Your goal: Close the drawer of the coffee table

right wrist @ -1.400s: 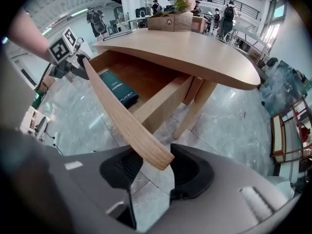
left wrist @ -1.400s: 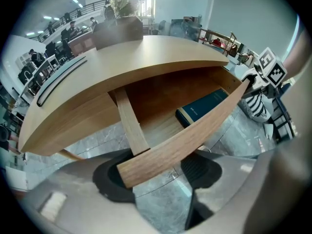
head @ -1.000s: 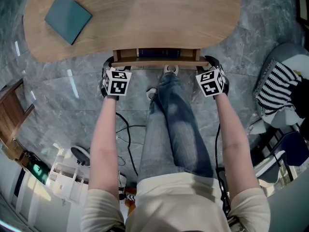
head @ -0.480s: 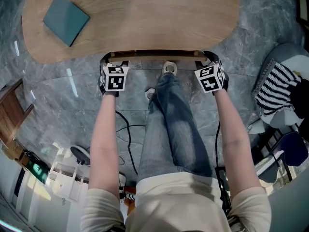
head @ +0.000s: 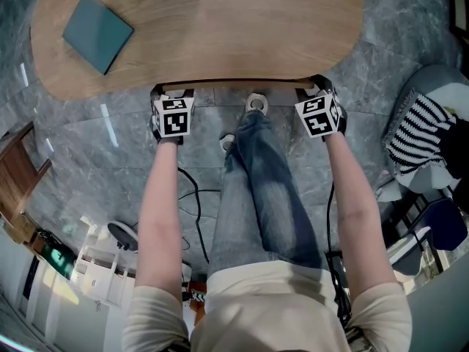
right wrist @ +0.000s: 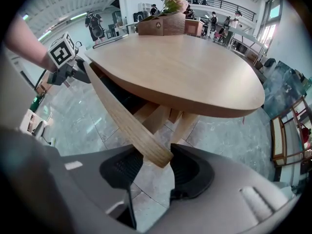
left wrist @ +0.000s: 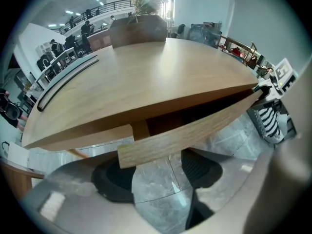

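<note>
The oval wooden coffee table [head: 220,28] fills the top of the head view. Its drawer front [head: 234,86] shows as a thin strip nearly flush under the near rim. My left gripper [head: 163,92] is at the strip's left end and my right gripper [head: 320,85] at its right end. In the right gripper view the panel's end [right wrist: 156,155] sits pinched between the pads, the right gripper [right wrist: 153,162] shut on it. In the left gripper view the drawer front [left wrist: 185,130] crosses just above the pads. Floor shows in the gap of the left gripper [left wrist: 156,172], which is open.
A teal book [head: 97,31] lies on the tabletop's left part. The person's jeans leg [head: 267,182] and shoe [head: 256,103] reach under the table's edge between the grippers. A striped cloth [head: 414,134] lies at right, wooden furniture [head: 18,167] at left, and a cable [head: 187,196] on the floor.
The drawer has slid in under the tabletop and its dark inside no longer shows. Both grippers moved toward the table with it.
</note>
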Demonstrator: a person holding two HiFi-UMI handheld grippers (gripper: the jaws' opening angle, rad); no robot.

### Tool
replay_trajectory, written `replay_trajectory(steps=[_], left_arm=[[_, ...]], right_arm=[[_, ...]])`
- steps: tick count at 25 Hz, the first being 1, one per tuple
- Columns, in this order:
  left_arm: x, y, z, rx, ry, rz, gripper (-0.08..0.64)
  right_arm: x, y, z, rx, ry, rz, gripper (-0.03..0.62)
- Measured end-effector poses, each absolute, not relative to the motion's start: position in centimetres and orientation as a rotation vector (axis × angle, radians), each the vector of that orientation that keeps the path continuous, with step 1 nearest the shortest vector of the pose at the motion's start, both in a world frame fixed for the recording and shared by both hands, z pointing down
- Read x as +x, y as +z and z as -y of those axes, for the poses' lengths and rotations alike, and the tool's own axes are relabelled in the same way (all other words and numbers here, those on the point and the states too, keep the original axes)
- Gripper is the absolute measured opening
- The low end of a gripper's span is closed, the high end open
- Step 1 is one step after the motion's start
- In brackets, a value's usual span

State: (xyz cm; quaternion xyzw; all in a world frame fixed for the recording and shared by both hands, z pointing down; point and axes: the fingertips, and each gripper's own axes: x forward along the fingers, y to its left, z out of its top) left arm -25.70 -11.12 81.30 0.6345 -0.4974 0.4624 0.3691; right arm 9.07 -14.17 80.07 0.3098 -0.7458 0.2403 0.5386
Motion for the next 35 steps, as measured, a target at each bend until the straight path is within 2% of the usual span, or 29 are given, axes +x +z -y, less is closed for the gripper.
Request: replay_trajectory(steps=[9,24,32,35], left_arm=[[-25.8,80.9,13.0,1.561,1.057,1.379,0.287],[-25.9,80.9,14.1,1.53,1.037,1.406,0.287],[-25.0,79.2,13.1,1.546,0.84,1.461,0.287],[-24.2,78.3,12.0,1.574,0.768,1.451,0.242]], right_arm=[[9.0,80.1,15.9,0.749,0.571,1.776,0.173],[9.0,79.8,17.2,0.786,0.572,1.782,0.182],[9.6,77.8,17.0,1.01,0.634,1.784,0.19],[9.9,76.5,16.6,1.136,0.648,1.776,0.157]])
